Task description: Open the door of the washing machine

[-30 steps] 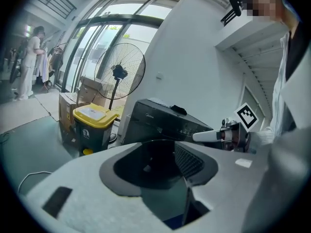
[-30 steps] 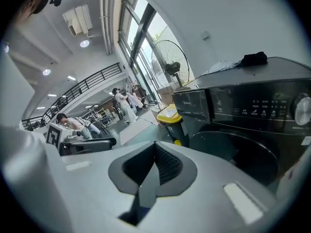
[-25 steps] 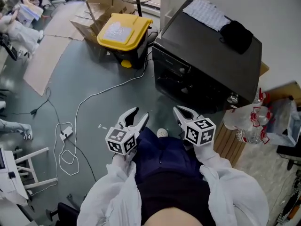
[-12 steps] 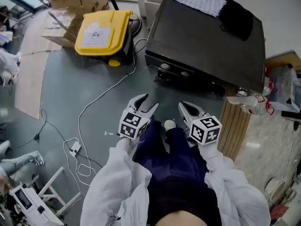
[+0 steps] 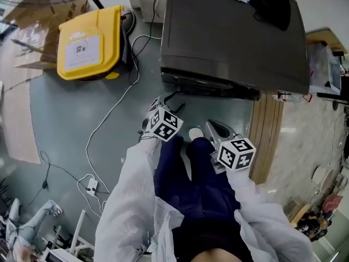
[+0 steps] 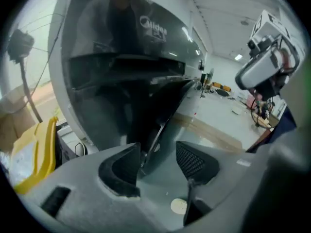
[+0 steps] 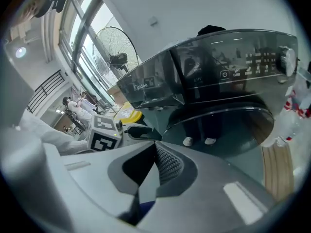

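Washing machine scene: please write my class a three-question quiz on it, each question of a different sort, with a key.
1. True or false: the yellow bin stands on top of the washing machine.
2. Which has its jaws apart? A the left gripper; B the right gripper; C both.
3. What thin white thing trails across the floor?
Key: 1 false, it stands on the floor beside the machine; 2 A; 3 a cable.
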Tool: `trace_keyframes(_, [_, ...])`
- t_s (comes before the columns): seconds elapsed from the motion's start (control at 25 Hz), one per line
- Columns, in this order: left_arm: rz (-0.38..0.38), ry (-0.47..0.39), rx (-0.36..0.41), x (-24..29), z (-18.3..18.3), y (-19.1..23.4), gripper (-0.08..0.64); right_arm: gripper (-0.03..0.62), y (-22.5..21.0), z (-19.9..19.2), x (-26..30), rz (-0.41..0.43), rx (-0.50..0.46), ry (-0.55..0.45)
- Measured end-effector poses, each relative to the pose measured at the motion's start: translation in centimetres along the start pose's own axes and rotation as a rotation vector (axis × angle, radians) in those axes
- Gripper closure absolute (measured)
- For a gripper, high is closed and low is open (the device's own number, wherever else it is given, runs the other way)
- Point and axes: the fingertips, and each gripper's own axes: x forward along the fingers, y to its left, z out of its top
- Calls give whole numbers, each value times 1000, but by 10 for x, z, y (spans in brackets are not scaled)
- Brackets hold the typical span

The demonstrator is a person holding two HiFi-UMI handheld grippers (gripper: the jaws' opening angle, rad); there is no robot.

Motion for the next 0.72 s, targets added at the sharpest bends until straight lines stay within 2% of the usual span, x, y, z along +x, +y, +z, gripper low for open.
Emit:
trace_keyframes(0.2, [-57, 88, 185, 41, -5, 6, 350, 584, -10, -15, -1, -77, 34, 26])
trace_keyframes(0.4, [-89, 147, 339, 64, -13, 2, 411, 584, -23, -22, -1, -118, 68, 31])
trace_keyframes(0.44, [-79, 148, 361, 66, -14, 1, 442, 584, -24, -24, -2, -125, 72, 31])
trace_keyframes(0.56, [-38, 153, 423, 67, -17, 3, 472, 584, -25, -31, -5, -132, 88, 24])
trace_keyframes(0.72, [-87, 183, 430, 65, -17, -2, 480, 584, -22, -39, -13, -149, 111, 8])
